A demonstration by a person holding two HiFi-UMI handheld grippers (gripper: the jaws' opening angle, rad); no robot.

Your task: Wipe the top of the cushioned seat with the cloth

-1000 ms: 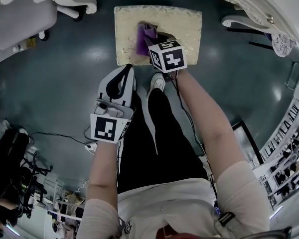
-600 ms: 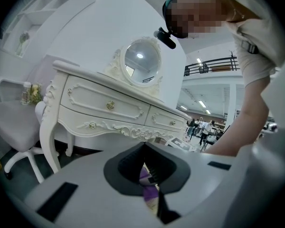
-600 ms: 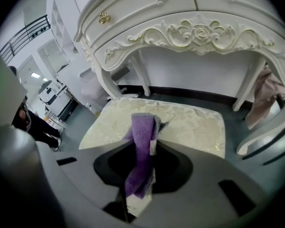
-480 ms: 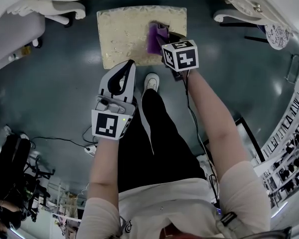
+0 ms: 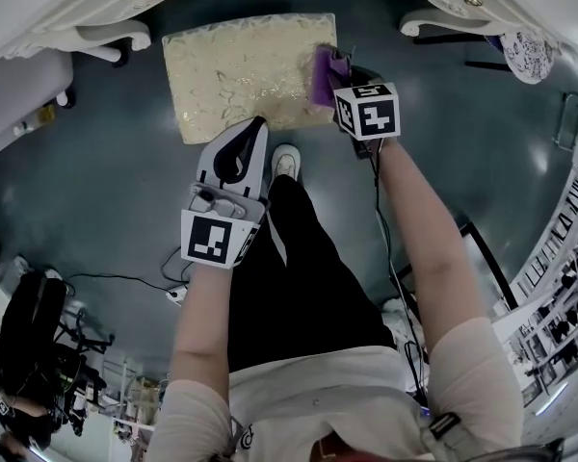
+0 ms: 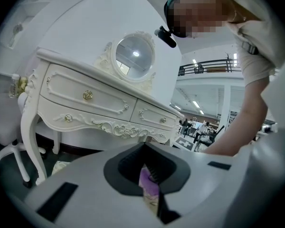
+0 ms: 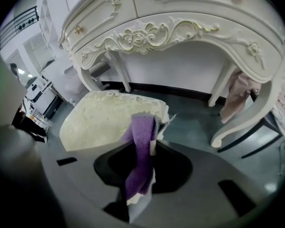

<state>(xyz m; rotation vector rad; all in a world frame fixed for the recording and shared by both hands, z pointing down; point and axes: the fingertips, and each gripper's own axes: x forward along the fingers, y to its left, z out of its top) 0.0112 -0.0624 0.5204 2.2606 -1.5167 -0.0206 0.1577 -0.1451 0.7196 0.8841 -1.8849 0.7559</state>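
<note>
Purple cloth (image 5: 322,75) sits right at the right-hand edge of the cushioned seat (image 5: 241,70), draped over the cream-and-gold top near its corner. The right gripper (image 5: 339,73) has its fingers clamped on the cloth, which hangs through them with a pale underside showing. The left gripper (image 5: 255,129) hovers above the seat's near edge, apart from the cloth, its 2 fingers drawn together to a thin slit, nothing clearly held. A white shoe (image 5: 285,162) stands on the dark floor (image 5: 96,181) just below the seat, and the ornate white dressing table (image 7: 180,27) rises behind it
</note>
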